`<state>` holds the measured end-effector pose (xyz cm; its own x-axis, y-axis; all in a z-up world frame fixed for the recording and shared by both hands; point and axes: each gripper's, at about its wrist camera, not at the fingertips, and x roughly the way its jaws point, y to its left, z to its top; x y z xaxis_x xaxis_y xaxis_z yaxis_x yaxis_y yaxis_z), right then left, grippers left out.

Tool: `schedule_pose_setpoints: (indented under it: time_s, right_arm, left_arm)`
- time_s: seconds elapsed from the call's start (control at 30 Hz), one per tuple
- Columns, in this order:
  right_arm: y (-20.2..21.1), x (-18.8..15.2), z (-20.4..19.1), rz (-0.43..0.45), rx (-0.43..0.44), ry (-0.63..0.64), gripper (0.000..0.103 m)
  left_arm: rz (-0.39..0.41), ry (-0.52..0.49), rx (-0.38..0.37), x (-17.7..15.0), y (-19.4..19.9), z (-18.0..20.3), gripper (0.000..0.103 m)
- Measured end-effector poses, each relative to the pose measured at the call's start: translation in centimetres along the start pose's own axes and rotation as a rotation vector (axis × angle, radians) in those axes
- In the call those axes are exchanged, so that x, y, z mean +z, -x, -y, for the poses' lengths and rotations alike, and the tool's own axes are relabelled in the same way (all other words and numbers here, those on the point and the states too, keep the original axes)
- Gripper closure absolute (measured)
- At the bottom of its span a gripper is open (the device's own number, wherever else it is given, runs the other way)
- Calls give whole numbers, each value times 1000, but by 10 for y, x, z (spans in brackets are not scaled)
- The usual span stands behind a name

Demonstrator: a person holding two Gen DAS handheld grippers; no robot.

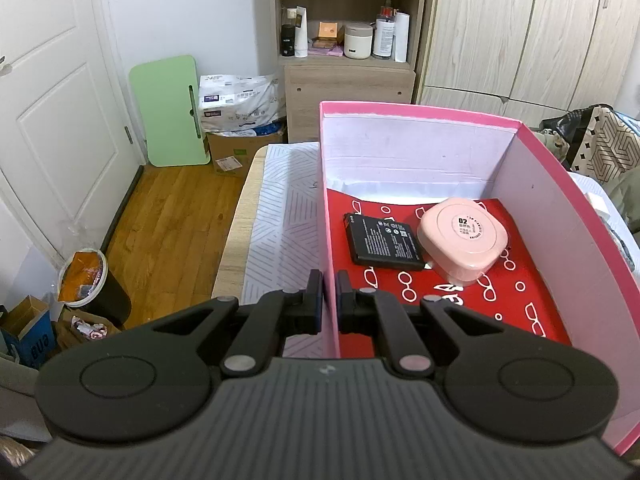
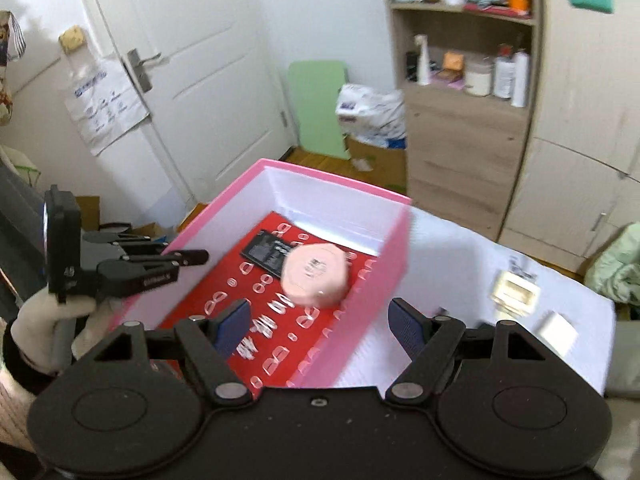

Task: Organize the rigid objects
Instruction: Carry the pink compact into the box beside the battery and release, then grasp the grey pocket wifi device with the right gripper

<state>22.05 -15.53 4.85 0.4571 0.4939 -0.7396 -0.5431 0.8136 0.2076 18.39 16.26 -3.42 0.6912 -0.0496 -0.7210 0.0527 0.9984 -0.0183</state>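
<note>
A pink box [image 1: 420,110] with a red patterned floor stands on the bed. Inside lie a black flat battery [image 1: 382,242] and a round pink case [image 1: 464,238], touching each other. My left gripper [image 1: 330,300] is shut on the box's left wall. In the right wrist view the box [image 2: 352,320], the battery [image 2: 266,252] and the pink case [image 2: 314,274] show blurred. My right gripper [image 2: 320,326] is open and empty above the box's near right wall. The left gripper [image 2: 188,258] shows at the box's left wall.
On the white cover right of the box lie a cream square item [image 2: 514,292] and a white block [image 2: 558,332]. A shelf unit [image 1: 348,20], wardrobe [image 1: 520,28], door [image 1: 52,100], green board [image 1: 172,112] and bin [image 1: 92,284] surround the bed.
</note>
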Motion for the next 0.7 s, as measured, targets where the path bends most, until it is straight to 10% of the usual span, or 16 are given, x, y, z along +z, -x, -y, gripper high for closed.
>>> schedule_pose_setpoints:
  time_s: [0.7]
  right_arm:
    - [14,-135,66,48,-67,-22,15]
  left_arm:
    - [-7,-29,28,0,1,5,97]
